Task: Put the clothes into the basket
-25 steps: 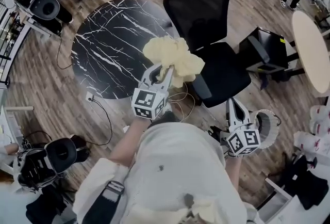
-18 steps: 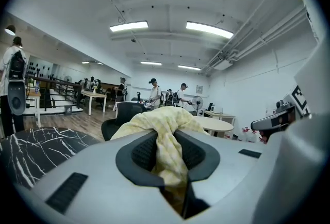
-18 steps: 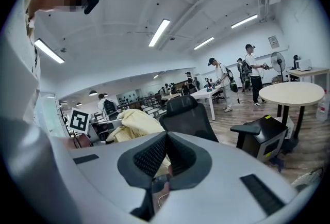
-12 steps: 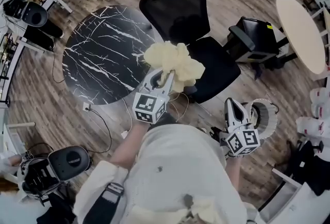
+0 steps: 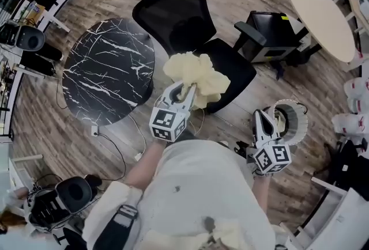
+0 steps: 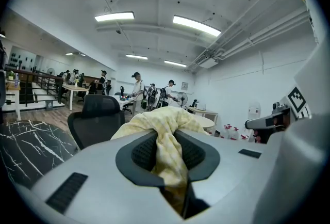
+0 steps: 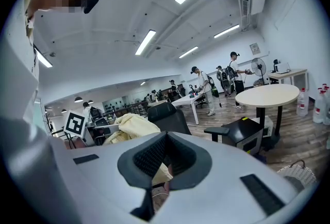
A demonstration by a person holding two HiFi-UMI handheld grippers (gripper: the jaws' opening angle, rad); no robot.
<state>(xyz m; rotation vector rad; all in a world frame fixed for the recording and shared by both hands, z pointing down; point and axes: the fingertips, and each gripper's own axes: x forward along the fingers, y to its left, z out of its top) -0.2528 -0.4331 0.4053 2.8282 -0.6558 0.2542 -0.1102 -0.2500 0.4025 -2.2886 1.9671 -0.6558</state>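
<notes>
Cloth (image 5: 200, 73): one pale yellow bundle, held in the air over the front edge of the chair (image 5: 233, 70) seat, clear of the floor. Left gripper (image 5: 185, 89): jaws nearly closed, pads clamped on a twisted fold of the cloth. Most of the bundle bulges beyond the tips toward 12 o'clock, so it has no clear long axis. Right gripper (image 5: 263, 118): jaws appear closed with nothing between them, though the slit at their root is dim.

Governing relation, head view: the basket (image 5: 303, 122) stands on the floor between 3 and 4 o'clock from the loaded left gripper, well apart from it. The right gripper lies between the two, just beside the basket, which is at its 3 o'clock. The right hand is nearer but empty; the left carries the load.

Judgement: the next move calls for the left gripper to travel toward 3 o'clock until the bundle hangs over the basket mouth, then lower and release
</notes>
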